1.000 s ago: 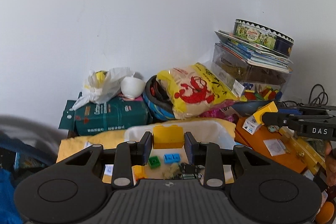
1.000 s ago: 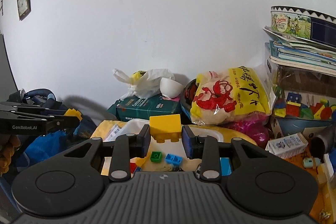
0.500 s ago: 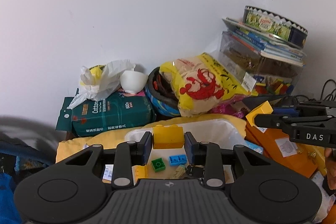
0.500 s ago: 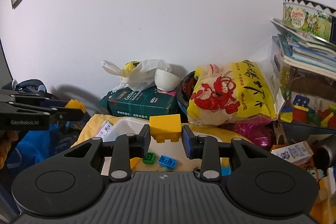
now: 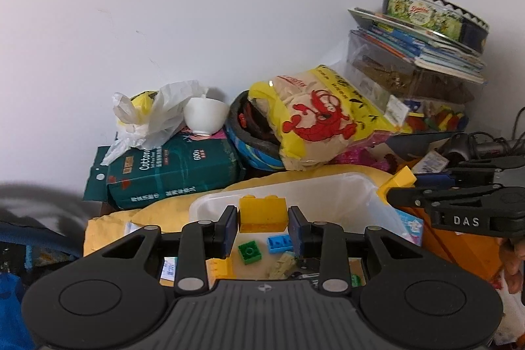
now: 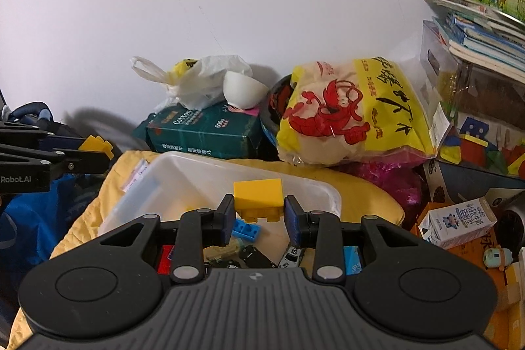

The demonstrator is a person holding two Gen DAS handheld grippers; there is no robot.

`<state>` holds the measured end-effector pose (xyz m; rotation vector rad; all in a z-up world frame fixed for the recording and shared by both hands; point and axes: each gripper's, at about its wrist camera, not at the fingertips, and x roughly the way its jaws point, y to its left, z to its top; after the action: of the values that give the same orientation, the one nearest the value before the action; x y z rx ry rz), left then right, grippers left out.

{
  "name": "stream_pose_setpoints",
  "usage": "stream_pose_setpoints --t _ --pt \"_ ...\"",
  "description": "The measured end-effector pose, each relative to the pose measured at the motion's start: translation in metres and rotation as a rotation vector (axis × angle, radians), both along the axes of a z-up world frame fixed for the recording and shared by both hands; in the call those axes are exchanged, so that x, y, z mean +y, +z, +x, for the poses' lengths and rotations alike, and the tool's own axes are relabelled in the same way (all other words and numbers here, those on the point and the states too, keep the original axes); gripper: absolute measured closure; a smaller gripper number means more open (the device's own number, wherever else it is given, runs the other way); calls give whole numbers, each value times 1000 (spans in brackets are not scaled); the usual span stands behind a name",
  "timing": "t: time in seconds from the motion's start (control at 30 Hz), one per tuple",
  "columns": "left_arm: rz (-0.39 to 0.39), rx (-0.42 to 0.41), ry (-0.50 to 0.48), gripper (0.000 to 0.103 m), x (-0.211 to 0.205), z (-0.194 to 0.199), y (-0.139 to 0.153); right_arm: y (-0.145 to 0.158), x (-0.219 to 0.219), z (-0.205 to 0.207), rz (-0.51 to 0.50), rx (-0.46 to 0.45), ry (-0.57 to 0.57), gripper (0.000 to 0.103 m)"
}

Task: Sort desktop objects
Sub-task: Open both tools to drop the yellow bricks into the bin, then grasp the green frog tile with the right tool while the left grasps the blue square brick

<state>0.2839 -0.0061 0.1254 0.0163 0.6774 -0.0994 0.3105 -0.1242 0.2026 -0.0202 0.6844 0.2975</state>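
My left gripper (image 5: 262, 220) is shut on a yellow toy brick (image 5: 262, 214), studs up, held over the white plastic bin (image 5: 295, 192). My right gripper (image 6: 259, 214) is shut on another yellow brick (image 6: 258, 198), studs down, also over the bin (image 6: 170, 176). Each gripper shows in the other's view: the right one (image 5: 398, 186) at the right, the left one (image 6: 98, 153) at the left, each with its brick. A green brick (image 5: 250, 252), a blue brick (image 5: 279, 243) and small toys lie in the bin.
Behind the bin stand a green tissue pack (image 5: 170, 173), a white bowl (image 5: 204, 118), a yellow snack bag (image 5: 321, 123) and a stack of books with a cookie tin (image 5: 433, 17). A milk carton (image 6: 459, 222) lies at the right. A yellow cloth (image 6: 361, 186) lies under the bin.
Both grippers have moved forward and lower toward the bin, each keeping its yellow brick. The right gripper has come closer to the bin's right rim.
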Motion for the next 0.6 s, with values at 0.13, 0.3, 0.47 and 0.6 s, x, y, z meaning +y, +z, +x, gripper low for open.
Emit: stream_pose_setpoints --t 0.13,0.3,0.47,0.6 --pt "10 7 50 30 0 3 -13 -6 4 3 -36 -15 -13 41" --pt "-8 34 28 30 5 -12 -38 -15 0 -5 -4 -11 -28 40" --pt "-56 13 25 30 15 -58 -63 -24 2 -34 46 -9 -21 40" --pt "-108 50 69 30 27 -102 -99 -49 22 -83 55 5 56 37"
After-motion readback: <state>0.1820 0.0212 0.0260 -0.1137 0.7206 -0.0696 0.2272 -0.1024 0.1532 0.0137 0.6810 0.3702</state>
